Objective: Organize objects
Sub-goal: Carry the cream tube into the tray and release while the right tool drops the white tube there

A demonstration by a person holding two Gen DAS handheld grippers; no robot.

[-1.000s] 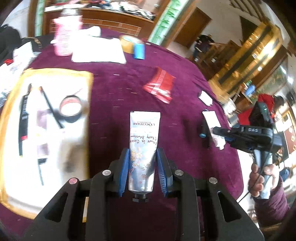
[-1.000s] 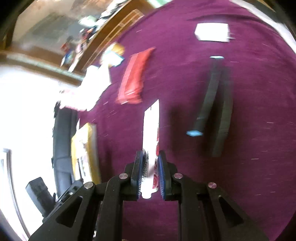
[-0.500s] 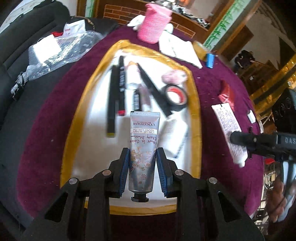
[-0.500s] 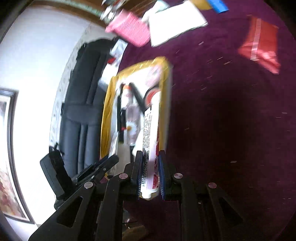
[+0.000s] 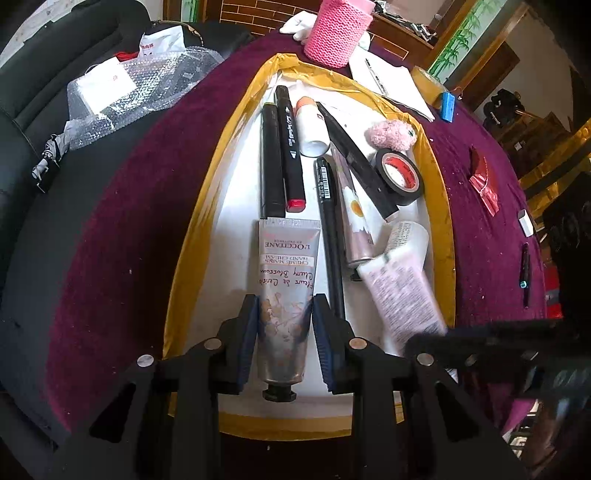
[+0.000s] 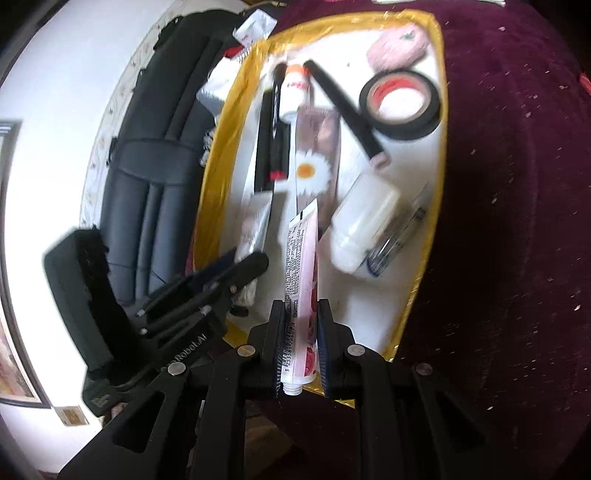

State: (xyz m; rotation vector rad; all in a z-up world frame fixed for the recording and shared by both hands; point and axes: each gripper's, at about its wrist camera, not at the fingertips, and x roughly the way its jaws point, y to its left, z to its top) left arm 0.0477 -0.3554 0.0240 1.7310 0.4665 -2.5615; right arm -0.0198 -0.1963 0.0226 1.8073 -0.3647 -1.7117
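Observation:
Over the gold-rimmed white tray [image 5: 218, 177], my left gripper [image 5: 284, 310] is shut on a silver floral hand-cream tube [image 5: 286, 280], cap toward the camera. My right gripper [image 6: 301, 314] is shut on a flat pink-and-white tube [image 6: 301, 258] held edge-on above the tray [image 6: 218, 147]. The left wrist view shows that tube [image 5: 402, 295] blurred beside the right gripper [image 5: 424, 341] at the tray's right side. From the right wrist, the left gripper [image 6: 243, 266] appears at the tray's left edge with the silver tube [image 6: 255, 225].
The tray holds black markers [image 5: 273, 162], a white bottle [image 5: 312, 125], a daisy-print tube [image 5: 356, 214], a black tape roll [image 5: 400, 177], a pink puff [image 5: 391, 134] and a white jar [image 6: 365, 221]. On the purple cloth are a pink knitted cup [image 5: 340, 31], a red packet [image 5: 482, 181] and a pen [image 5: 524, 273].
Both grippers have swung from above the bare purple cloth to over the tray and come lower. Each still grips its tube. The right gripper now sits close beside the left.

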